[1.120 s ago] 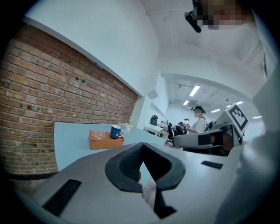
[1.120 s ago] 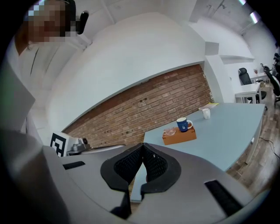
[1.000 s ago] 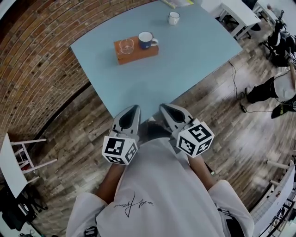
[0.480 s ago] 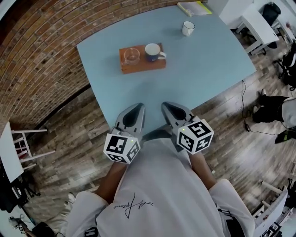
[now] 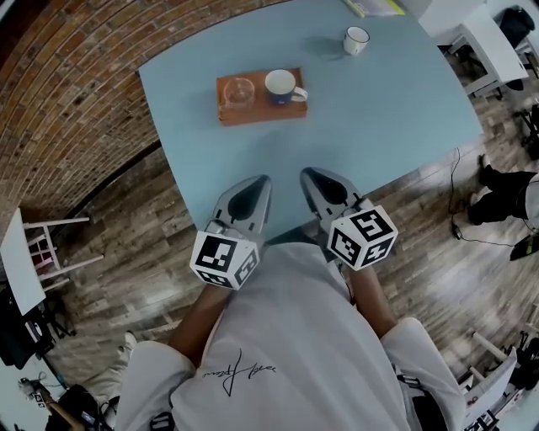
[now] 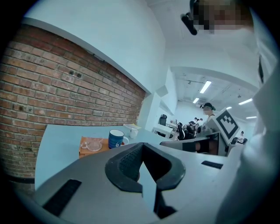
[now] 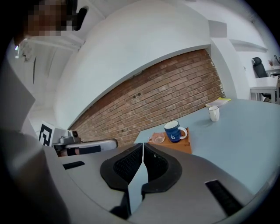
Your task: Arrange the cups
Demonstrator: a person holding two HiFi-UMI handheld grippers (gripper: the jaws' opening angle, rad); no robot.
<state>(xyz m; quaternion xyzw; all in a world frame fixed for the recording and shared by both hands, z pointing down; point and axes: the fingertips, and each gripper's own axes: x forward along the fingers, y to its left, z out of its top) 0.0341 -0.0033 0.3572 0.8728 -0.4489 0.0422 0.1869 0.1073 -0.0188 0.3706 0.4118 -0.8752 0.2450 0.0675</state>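
A blue mug [image 5: 281, 86] [image 6: 116, 139] [image 7: 174, 131] and a clear glass cup [image 5: 238, 91] [image 6: 93, 145] [image 7: 158, 139] stand side by side on an orange wooden board [image 5: 257, 107] [image 7: 177, 145] on the light blue table [image 5: 370, 126]. A small white cup [image 5: 355, 39] [image 7: 214, 113] stands alone near the far right of the table. My left gripper [image 5: 257, 187] [image 6: 142, 146] and right gripper [image 5: 313, 177] [image 7: 143, 145] hover side by side over the table's near edge, well short of the board. Both are shut with nothing between their jaws.
A yellow-edged booklet [image 5: 370, 7] [image 7: 218, 103] lies at the table's far edge. A brick wall [image 5: 76, 101] runs along the left. White tables [image 5: 476, 38] and a seated person [image 5: 505, 189] are off to the right on the wooden floor [image 5: 438, 252].
Both grippers have come forward over the table's near edge, still shut. The board with its cups and the white cup now lie closer to them.
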